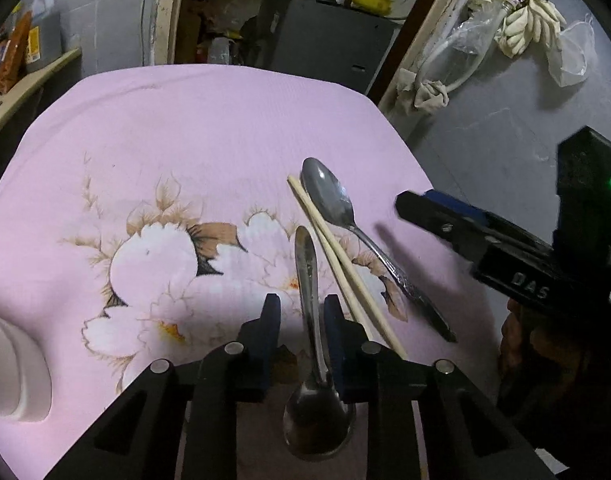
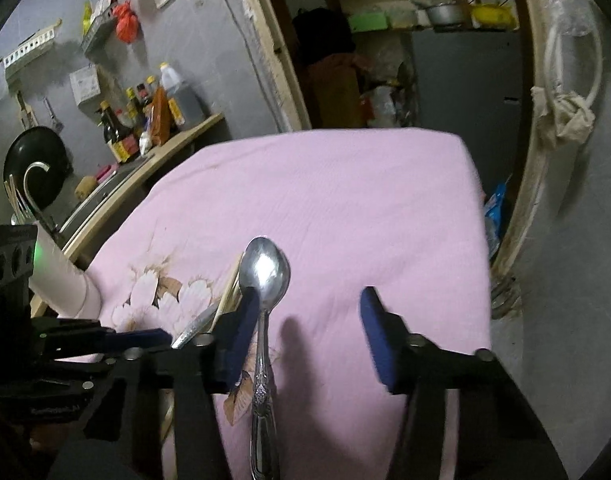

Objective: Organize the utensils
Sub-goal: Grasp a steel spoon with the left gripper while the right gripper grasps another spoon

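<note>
A pink floral cloth (image 1: 193,136) covers the table, and on it lie two spoons and a pair of chopsticks (image 1: 337,264). In the left wrist view the left gripper (image 1: 301,312) reaches down over the near spoon (image 1: 309,320), whose handle runs straight up between the two blue pads (image 1: 270,316); the bowl of that spoon lies close to the camera, below the finger mounts. The right-hand pad stands just beside the handle, the left-hand pad a little off it, so the fingers are narrowly apart and not pressing on the metal. The chopsticks lie crossed just to the right of that gripper, and beyond them the far spoon (image 1: 333,204) lies slanted, bowl away from the camera. In the right wrist view the right gripper (image 2: 309,332) straddles that far spoon (image 2: 265,280): the handle lies hard against the inner face of the left-hand pad (image 2: 243,328), whether touching cannot be told, while the other pad stands well apart from it across bare cloth. Its fingers are plainly open, with the spoon off-centre between them. A pale cup (image 1: 9,364) stands at the left edge of the cloth.
</note>
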{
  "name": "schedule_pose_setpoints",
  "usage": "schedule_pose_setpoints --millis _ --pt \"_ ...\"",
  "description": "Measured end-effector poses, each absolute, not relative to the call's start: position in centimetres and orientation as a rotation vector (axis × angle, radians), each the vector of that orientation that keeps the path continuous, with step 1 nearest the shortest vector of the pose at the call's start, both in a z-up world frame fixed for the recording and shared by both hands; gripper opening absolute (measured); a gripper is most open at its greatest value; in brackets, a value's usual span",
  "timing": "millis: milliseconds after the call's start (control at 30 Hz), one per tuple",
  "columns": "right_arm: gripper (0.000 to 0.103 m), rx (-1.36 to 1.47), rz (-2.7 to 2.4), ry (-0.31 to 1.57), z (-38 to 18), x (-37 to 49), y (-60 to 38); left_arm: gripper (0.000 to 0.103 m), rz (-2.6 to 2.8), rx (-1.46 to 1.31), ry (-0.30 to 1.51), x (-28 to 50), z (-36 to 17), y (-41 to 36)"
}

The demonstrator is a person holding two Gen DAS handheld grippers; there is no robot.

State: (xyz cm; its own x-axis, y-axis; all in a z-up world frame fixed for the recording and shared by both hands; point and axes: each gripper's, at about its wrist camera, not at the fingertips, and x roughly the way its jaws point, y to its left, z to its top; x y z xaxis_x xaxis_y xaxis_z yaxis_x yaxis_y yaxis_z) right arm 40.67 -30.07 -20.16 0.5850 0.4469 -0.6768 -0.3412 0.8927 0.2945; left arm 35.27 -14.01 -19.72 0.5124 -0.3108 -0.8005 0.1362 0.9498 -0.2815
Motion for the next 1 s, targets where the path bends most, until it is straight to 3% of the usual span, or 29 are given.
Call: schedule_pose_setpoints --millis 133,267,767,867,1000 --pt "0.037 0.131 0.509 0.873 -20.8 41.7 -29.3 0.02 -0.298 -0.184 1.0 35.9 -19.6 -14.0" --pt "0.036 0.1 0.549 0.905 -21.2 42.5 -28.4 0.011 -0.307 -0.165 1.006 36.7 -19.6 -14.1" --pt "0.036 -0.079 0.663 0.898 -20.1 45.9 -24.0 0.01 -0.238 -0.158 1.029 36.4 -19.0 -12.5" --pt "0.028 -0.07 0.669 0.901 -19.8 46.0 -24.2 0.01 -0.245 -0.152 1.053 36.2 -19.0 -12.4" --pt "0.024 -0.067 0.703 0.92 -19.8 46.2 -24.8 0.01 -0.251 -0.136 1.086 35.9 -19.1 -12.5"
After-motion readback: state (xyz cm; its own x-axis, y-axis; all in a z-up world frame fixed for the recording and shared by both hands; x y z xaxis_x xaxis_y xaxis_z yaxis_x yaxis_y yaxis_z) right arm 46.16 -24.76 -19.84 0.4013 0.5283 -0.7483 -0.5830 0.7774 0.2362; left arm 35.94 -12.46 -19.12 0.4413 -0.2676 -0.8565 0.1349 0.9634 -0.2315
